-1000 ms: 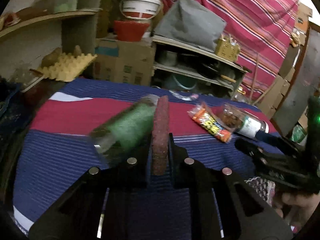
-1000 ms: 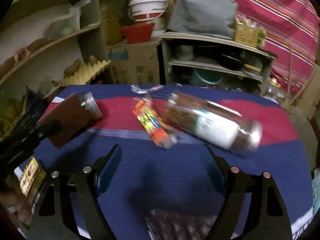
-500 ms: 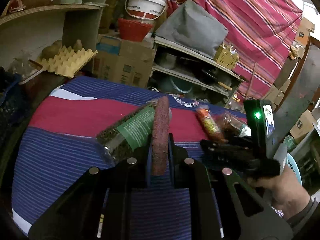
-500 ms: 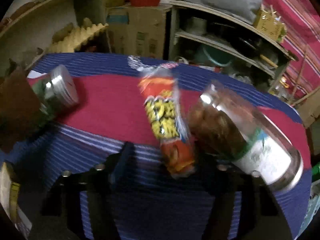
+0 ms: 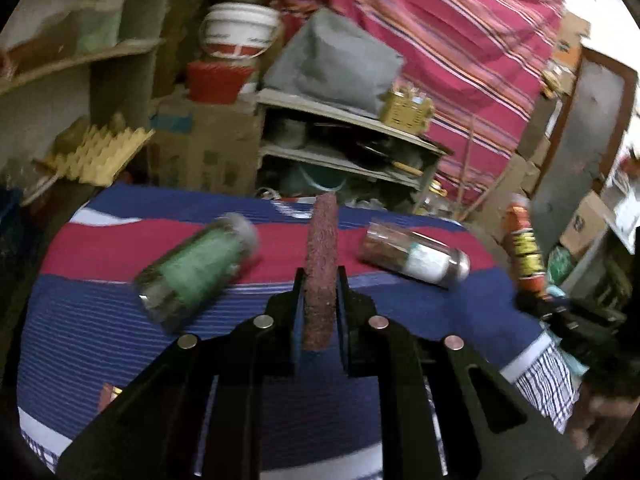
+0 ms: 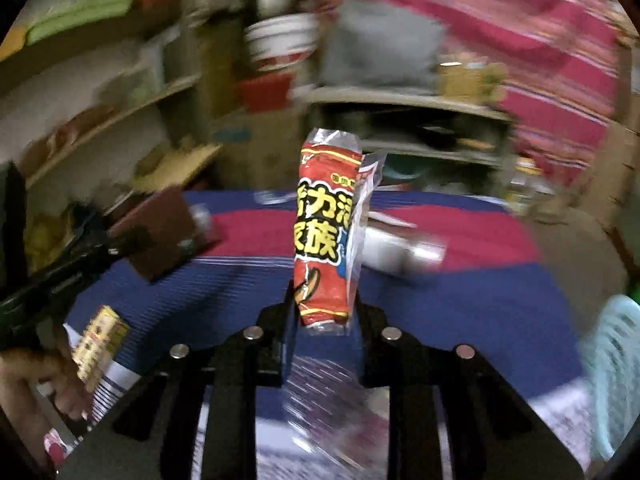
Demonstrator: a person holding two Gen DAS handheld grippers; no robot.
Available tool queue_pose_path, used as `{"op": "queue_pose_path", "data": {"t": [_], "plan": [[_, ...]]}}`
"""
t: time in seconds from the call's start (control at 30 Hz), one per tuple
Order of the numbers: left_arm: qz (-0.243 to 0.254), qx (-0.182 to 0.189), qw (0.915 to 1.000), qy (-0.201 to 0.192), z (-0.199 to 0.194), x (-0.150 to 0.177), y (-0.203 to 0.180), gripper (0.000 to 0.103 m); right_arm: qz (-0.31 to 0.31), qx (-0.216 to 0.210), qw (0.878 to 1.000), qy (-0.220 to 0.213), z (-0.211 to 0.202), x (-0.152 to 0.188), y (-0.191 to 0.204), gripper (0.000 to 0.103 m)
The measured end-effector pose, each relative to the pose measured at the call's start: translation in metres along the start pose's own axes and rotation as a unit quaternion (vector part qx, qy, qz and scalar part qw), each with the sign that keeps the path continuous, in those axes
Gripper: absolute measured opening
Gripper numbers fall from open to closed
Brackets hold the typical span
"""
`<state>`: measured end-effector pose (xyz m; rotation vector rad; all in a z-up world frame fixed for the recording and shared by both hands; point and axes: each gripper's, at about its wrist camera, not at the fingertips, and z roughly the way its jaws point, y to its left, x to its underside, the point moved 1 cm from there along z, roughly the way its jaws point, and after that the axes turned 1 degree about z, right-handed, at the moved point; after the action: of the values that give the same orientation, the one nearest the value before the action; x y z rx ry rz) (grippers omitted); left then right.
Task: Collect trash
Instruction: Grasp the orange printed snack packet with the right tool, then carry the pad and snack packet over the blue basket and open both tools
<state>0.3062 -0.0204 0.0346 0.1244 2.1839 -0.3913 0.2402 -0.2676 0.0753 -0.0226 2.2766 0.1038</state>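
Note:
My left gripper (image 5: pixel 320 280) is shut on a dark red scouring pad (image 5: pixel 321 264), held edge-up above the striped tablecloth (image 5: pixel 100 320). My right gripper (image 6: pixel 322 304) is shut on an orange-red snack wrapper (image 6: pixel 326 236) and holds it upright above the table; the wrapper also shows in the left wrist view (image 5: pixel 524 244) at the far right. A jar with a green label (image 5: pixel 196 268) lies on its side on the cloth to the left. A jar with a white label and metal lid (image 5: pixel 416 256) lies to the right. The left gripper with the pad shows in the right wrist view (image 6: pixel 160 232).
A light blue basket (image 6: pixel 616 368) stands off the table's right edge. A small yellow box (image 6: pixel 100 344) lies at the table's near left edge. Shelves (image 5: pixel 344 128) with boxes, a bucket (image 5: pixel 236 32) and an egg tray (image 5: pixel 96 152) stand behind the table.
My right gripper closed on the snack wrapper and lifted it off the cloth, away from the white-label jar. The left gripper kept its hold on the pad and rose slightly.

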Motion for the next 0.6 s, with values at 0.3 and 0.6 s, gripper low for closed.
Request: {"op": "queue_pose_path", "data": {"t": [0.3, 0.6], "plan": [[0.071, 0.039, 0.9967, -0.002, -0.013, 0.018, -0.145, 0.012, 0.081, 0.177, 0.978, -0.071, -0.102, 0.031, -0.178, 0.023], [0.141, 0.155, 0.9779, 0.004, 0.034, 0.016, -0.347, 0.012, 0.171, 0.227, 0.956, -0.071, -0.145, 0.068, -0.301, 0.024]]}}
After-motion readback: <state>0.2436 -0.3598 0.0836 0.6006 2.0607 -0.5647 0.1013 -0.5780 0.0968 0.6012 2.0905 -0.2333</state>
